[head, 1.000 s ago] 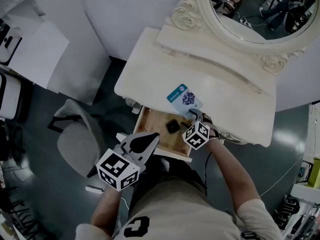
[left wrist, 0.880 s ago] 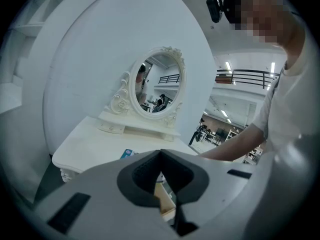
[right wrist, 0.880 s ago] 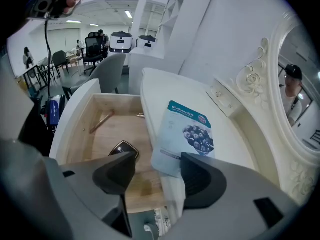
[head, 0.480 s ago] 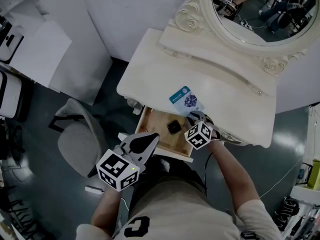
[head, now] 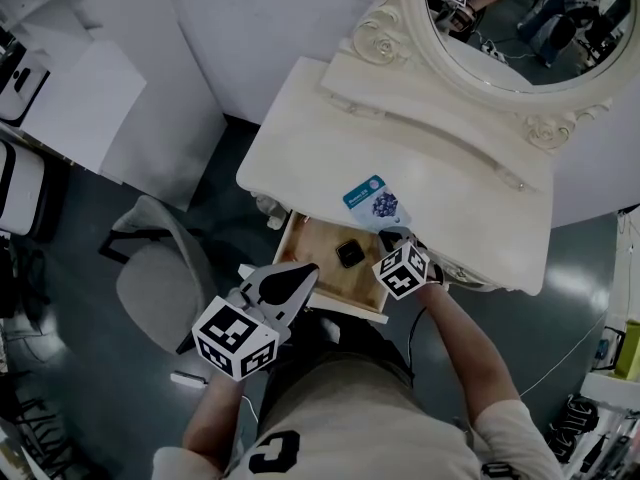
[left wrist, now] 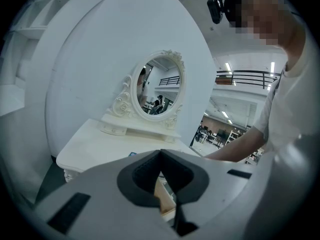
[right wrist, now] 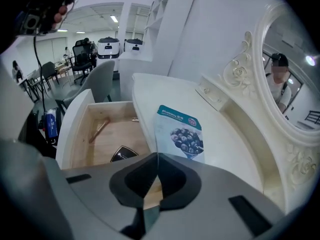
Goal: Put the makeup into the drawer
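Observation:
A blue and white makeup packet (head: 373,202) lies on the cream dressing table (head: 320,128) just behind the open wooden drawer (head: 297,260). My right gripper (head: 392,235) has just been closing its jaws. In the right gripper view it (right wrist: 156,156) is shut on the near corner of the packet (right wrist: 181,134). A black compact (head: 349,253) and a rose-gold stick (right wrist: 100,130) lie in the drawer. My left gripper (head: 308,270) hangs shut and holds nothing in front of the drawer's left corner; in its own view its jaws (left wrist: 160,153) meet.
An oval mirror (head: 510,18) in an ornate frame stands at the back of the table. A grey chair (head: 155,278) sits left of the drawer on the dark floor. White walls and shelving (head: 60,78) lie to the left.
The right gripper's jaws have closed at the packet's near corner. The left gripper has stayed where it was.

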### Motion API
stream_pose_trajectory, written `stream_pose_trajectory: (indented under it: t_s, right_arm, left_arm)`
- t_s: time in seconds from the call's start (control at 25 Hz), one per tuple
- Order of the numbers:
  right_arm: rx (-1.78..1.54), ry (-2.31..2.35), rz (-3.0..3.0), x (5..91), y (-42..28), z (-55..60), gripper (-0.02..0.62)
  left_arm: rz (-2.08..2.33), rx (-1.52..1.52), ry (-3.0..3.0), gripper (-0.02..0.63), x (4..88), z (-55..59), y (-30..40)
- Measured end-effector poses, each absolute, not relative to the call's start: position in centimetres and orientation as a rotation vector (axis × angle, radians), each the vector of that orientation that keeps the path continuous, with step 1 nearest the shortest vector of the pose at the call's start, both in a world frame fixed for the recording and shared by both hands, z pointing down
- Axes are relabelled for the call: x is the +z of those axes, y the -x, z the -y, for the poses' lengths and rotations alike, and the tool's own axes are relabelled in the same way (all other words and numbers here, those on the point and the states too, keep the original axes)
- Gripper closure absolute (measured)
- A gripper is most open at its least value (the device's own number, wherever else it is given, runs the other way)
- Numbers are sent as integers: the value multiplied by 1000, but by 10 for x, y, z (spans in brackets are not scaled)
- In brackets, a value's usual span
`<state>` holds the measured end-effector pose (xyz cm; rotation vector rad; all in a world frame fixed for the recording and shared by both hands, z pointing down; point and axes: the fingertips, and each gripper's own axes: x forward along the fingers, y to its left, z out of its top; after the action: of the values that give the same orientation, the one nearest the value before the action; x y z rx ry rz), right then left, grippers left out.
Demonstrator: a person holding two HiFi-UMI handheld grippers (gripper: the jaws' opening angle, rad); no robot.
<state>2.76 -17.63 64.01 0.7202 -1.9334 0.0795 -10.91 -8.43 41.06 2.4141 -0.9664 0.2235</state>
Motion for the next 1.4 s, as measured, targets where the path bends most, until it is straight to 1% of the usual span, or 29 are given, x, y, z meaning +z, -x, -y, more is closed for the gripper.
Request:
stream_pose_trajectory:
  t_s: [0.56, 1.04, 1.4]
  right_arm:
    - [149, -743, 1947, 618, -29, 170, 569]
    - [-6, -856, 1980, 563, -12, 168, 571]
    - [-19, -951, 2017, 525, 4, 141, 571]
  left_arm:
    - [974, 201, -2433, 552, 403, 82, 117]
    - [982, 173, -2459, 552, 397, 67, 137]
    - [919, 158, -2470, 552, 400, 52, 150]
